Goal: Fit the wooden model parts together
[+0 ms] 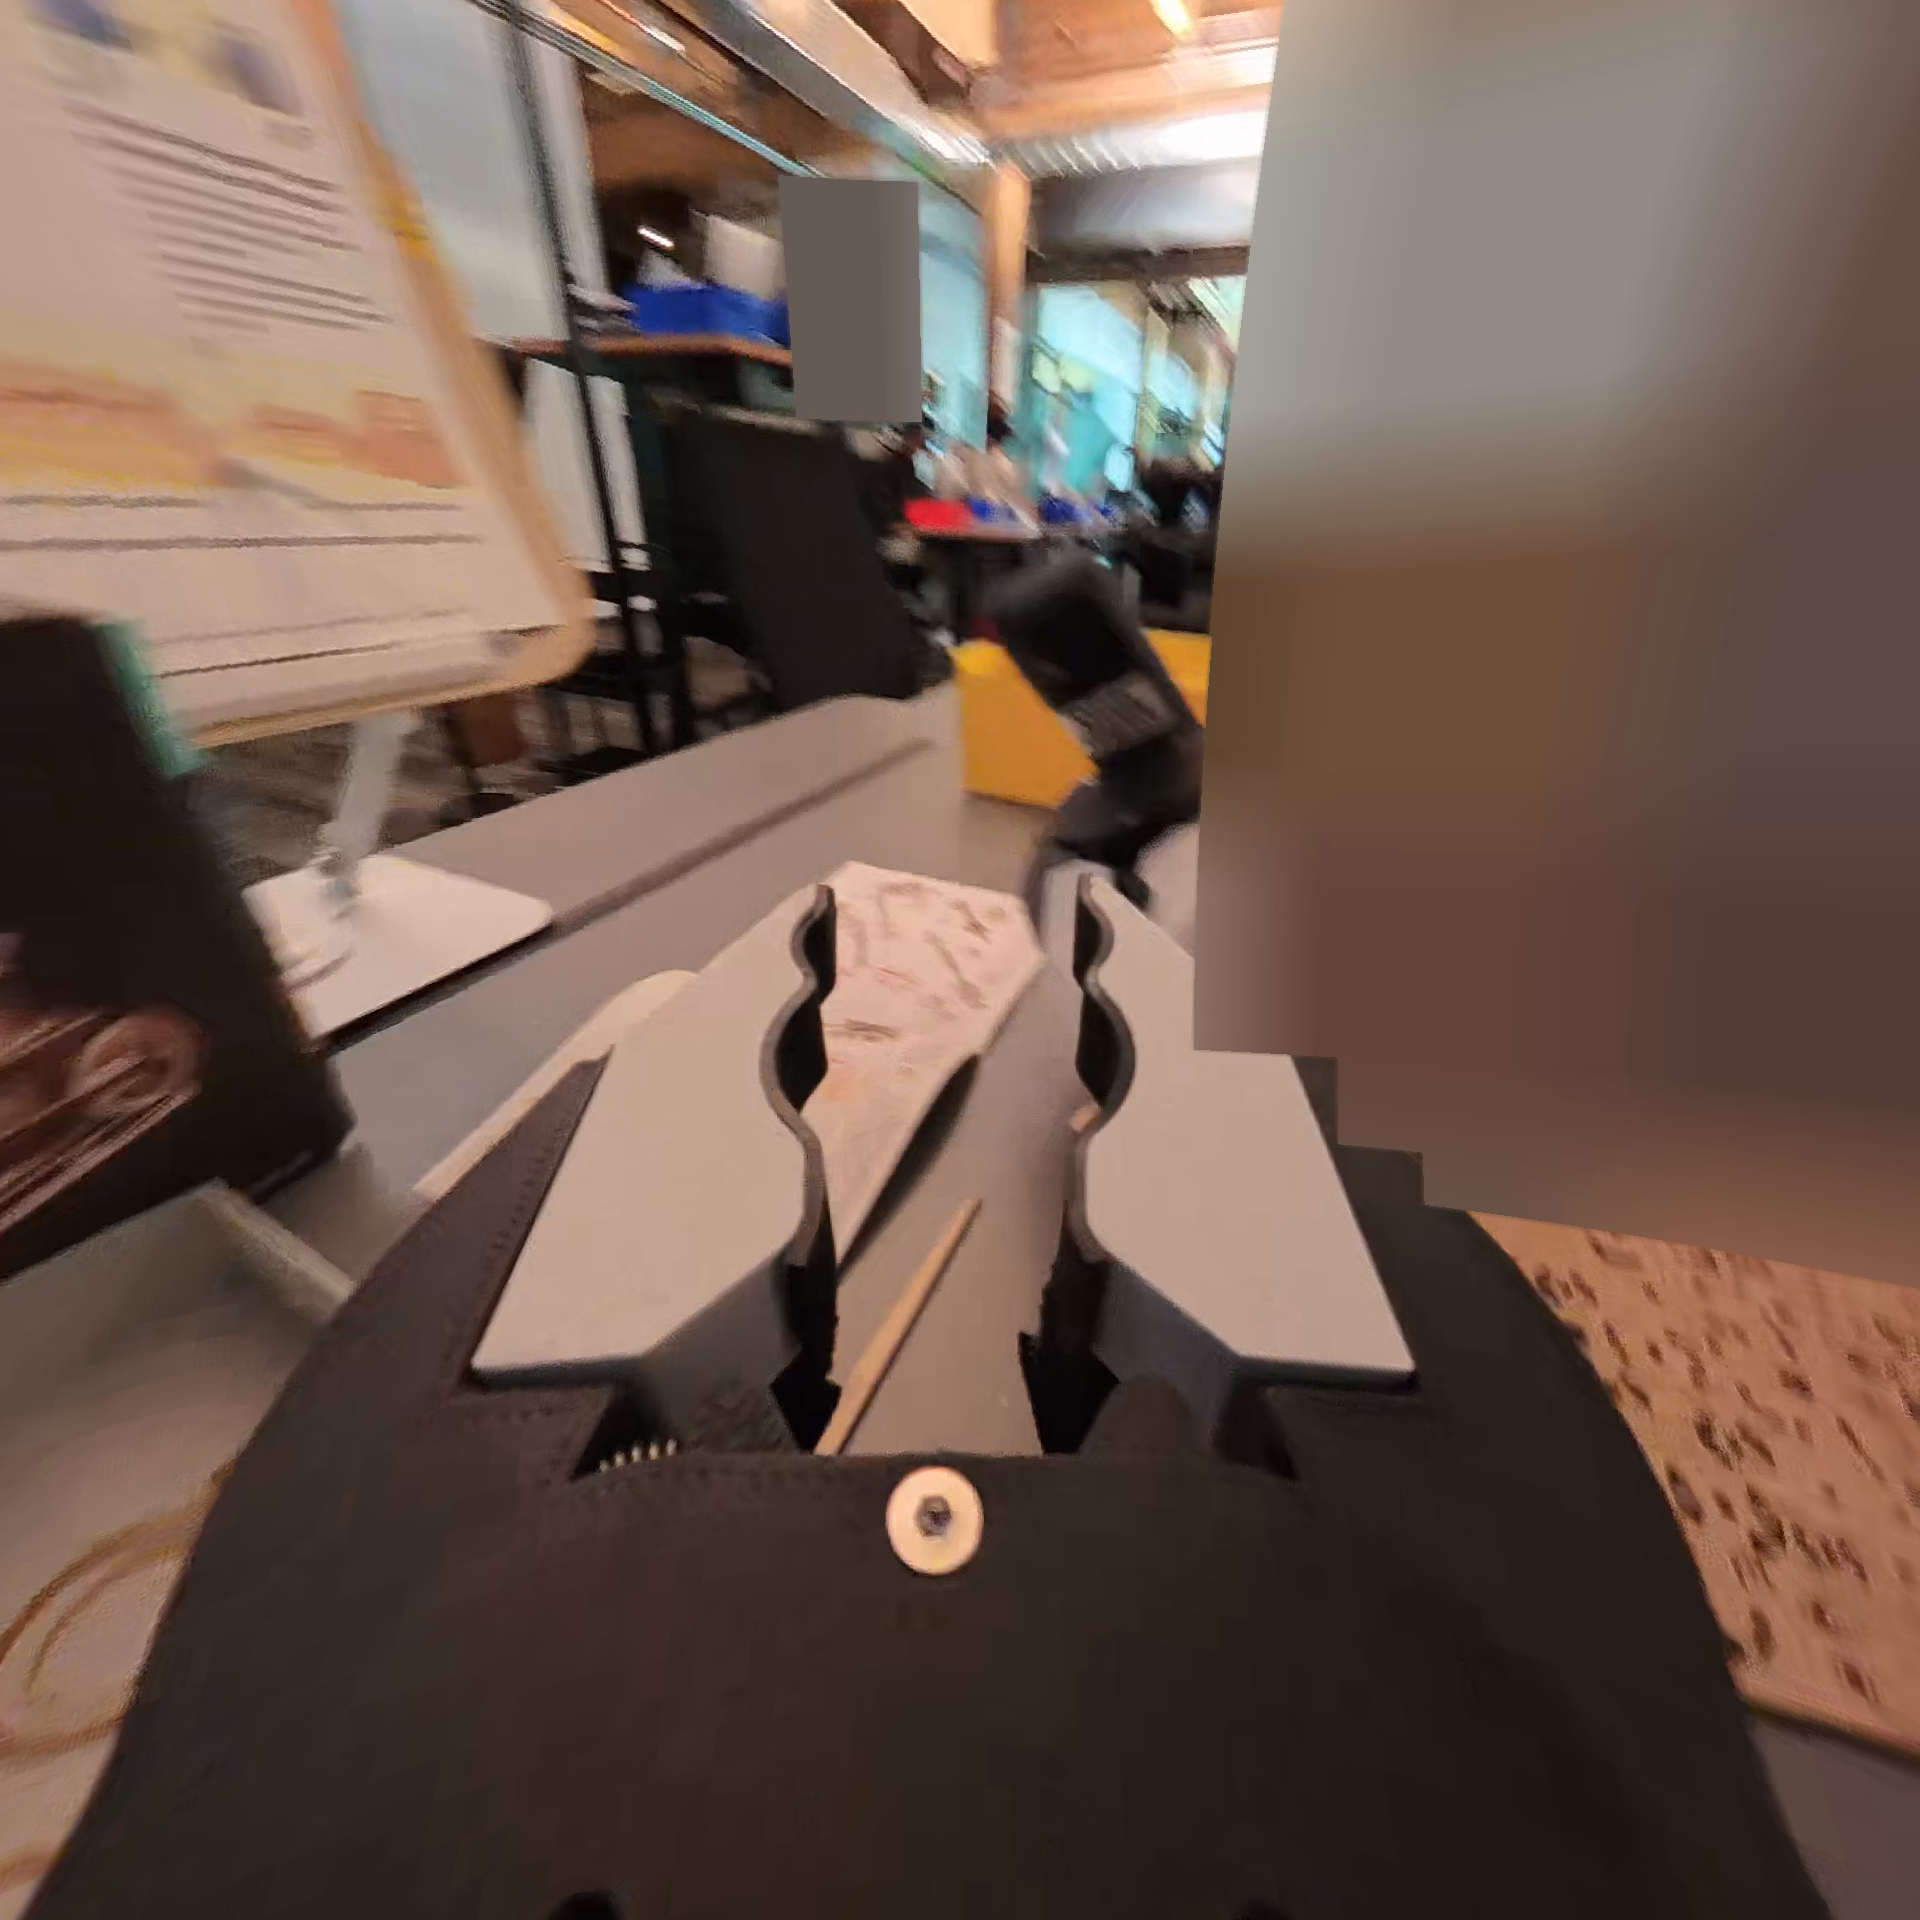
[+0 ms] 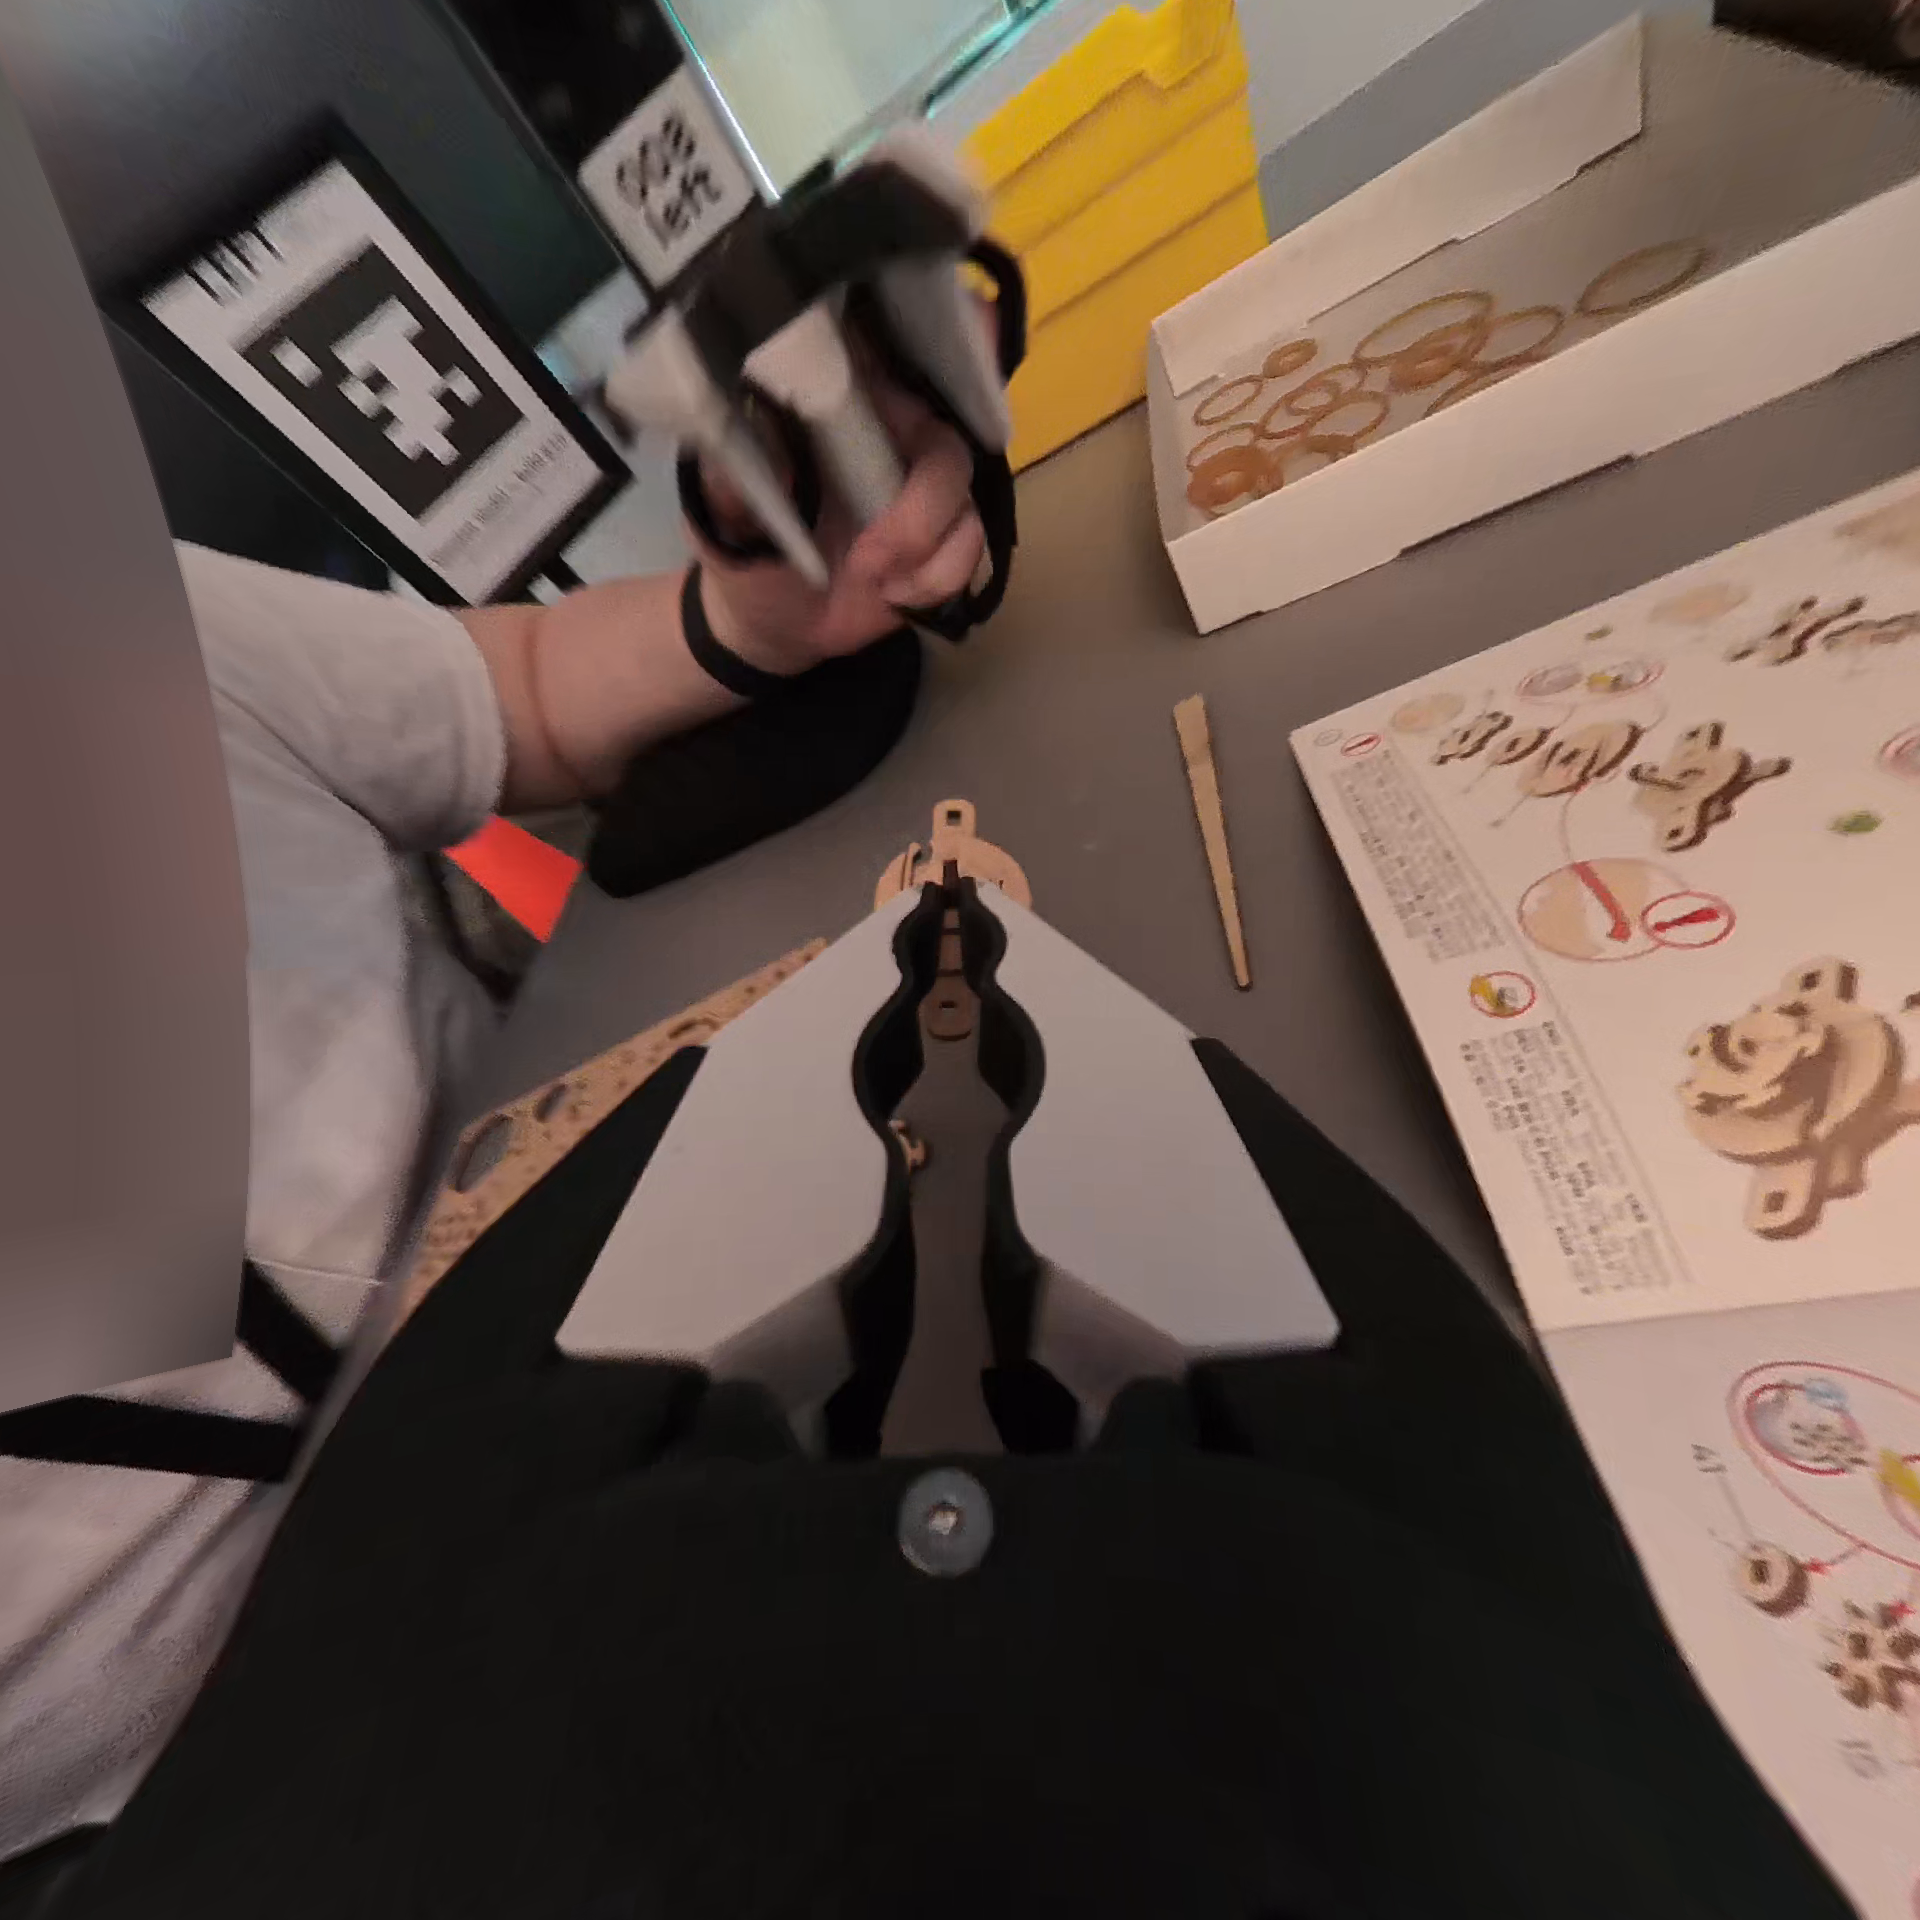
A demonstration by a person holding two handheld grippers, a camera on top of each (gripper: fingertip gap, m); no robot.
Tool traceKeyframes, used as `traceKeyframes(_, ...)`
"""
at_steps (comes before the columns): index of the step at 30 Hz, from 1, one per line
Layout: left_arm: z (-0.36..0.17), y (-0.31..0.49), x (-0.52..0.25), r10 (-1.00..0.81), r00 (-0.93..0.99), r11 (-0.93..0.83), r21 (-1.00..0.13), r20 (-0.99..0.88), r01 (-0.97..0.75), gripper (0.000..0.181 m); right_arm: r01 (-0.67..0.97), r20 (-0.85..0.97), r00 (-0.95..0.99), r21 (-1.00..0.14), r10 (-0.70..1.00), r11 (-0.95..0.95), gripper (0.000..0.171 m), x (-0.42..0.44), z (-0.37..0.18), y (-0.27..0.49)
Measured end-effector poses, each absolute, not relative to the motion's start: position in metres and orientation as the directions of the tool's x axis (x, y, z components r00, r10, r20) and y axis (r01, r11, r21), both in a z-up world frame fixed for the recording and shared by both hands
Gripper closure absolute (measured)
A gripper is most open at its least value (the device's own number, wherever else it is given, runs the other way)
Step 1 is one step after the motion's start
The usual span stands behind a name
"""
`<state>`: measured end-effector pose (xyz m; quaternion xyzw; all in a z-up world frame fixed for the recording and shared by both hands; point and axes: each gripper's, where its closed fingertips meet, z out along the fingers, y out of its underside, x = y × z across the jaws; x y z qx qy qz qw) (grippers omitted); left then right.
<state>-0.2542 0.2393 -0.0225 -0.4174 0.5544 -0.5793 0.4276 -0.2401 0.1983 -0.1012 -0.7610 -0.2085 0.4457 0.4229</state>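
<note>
While the left tool (image 1: 951, 914) gapes empty, the right tool (image 2: 951, 883) pinches the wooden model part (image 2: 951, 847) at its tips.

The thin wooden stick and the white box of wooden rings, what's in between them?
Nothing. In the right wrist view, only bare grey table separates the thin wooden stick from the white cardboard box of wooden rings.

Right gripper (image 2: 951, 883) hides most of wooden part (image 2: 948, 1013).
</note>
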Motion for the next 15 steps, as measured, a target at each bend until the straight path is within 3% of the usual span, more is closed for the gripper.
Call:
traceKeyframes(6,-0.016,0.299,-0.263,-0.962,-0.108,-0.263,-0.958,0.252,0.11,0.137,0.217,-0.255,0.598,-0.861,0.76,-0.459,0.168,-0.252,-0.127,0.193)
traceKeyframes(15,-0.029,0.289,-0.255,-0.976,-0.108,-0.193,-0.981,0.189,0.029,0.141,0.315,-0.17,0.606,-0.846,0.777,-0.431,0.168,-0.257,-0.14,0.191)
